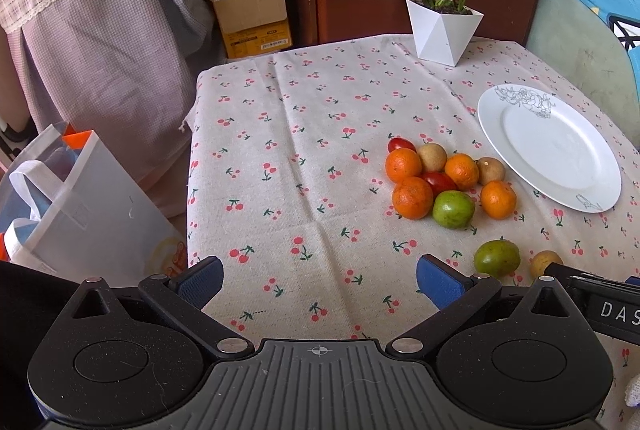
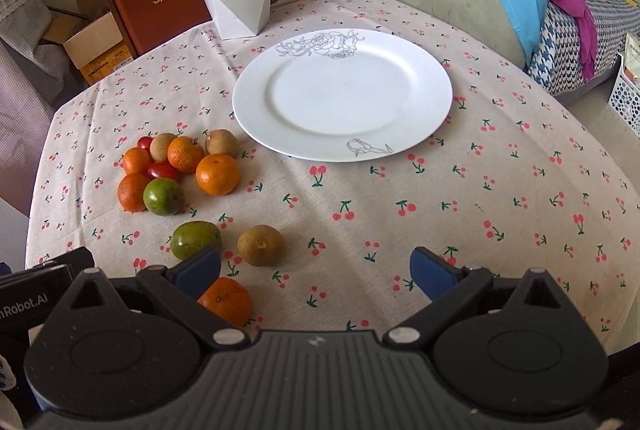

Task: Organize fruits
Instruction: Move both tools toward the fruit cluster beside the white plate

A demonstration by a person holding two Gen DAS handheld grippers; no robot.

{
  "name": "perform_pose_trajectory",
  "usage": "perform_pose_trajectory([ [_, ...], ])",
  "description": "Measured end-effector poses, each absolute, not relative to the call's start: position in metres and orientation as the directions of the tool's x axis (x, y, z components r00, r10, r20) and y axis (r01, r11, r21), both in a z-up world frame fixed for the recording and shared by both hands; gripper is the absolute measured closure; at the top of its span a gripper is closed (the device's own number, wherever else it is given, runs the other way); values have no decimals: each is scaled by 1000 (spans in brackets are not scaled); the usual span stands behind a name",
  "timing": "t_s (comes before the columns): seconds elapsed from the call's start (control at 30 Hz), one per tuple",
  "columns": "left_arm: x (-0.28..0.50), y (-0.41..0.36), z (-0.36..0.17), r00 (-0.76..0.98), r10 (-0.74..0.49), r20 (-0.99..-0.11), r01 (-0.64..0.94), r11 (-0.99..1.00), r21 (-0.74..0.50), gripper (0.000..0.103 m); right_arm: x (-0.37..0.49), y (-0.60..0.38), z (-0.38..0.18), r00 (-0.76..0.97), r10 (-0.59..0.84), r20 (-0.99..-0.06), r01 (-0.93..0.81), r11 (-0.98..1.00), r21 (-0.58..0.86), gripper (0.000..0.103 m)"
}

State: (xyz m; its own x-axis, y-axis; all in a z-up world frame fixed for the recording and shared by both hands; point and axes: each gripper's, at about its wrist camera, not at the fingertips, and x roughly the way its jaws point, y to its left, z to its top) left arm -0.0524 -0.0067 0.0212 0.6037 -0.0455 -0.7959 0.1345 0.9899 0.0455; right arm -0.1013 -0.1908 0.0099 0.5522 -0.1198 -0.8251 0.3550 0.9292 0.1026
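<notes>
Fruit (image 2: 176, 170) sits clustered on the desk (image 2: 500, 190) left of an empty white plate (image 2: 420, 70), likely its destination. Three pieces lie nearer. Left claw (image 1: 320, 280) and right claw (image 2: 316, 272) hover at the near edge, both spread wide and gripping nothing, ready to pick.

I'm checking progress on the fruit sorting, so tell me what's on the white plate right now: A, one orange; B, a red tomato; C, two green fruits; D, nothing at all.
D: the white plate is bare in both wrist views, while the fruit cluster lies on the cherry tablecloth beside it.
</notes>
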Motion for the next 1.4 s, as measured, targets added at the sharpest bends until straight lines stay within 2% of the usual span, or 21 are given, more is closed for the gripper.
perform_pose_trajectory([
  [0.57,-54,-12,18,605,-39,-796,139,989,57,0,-98,-183,8,537,-138,-832,330,942,57,4],
  [1.4,-55,-13,19,599,-76,-797,154,988,22,0,-100,-185,7,543,-116,-832,323,943,79,8],
])
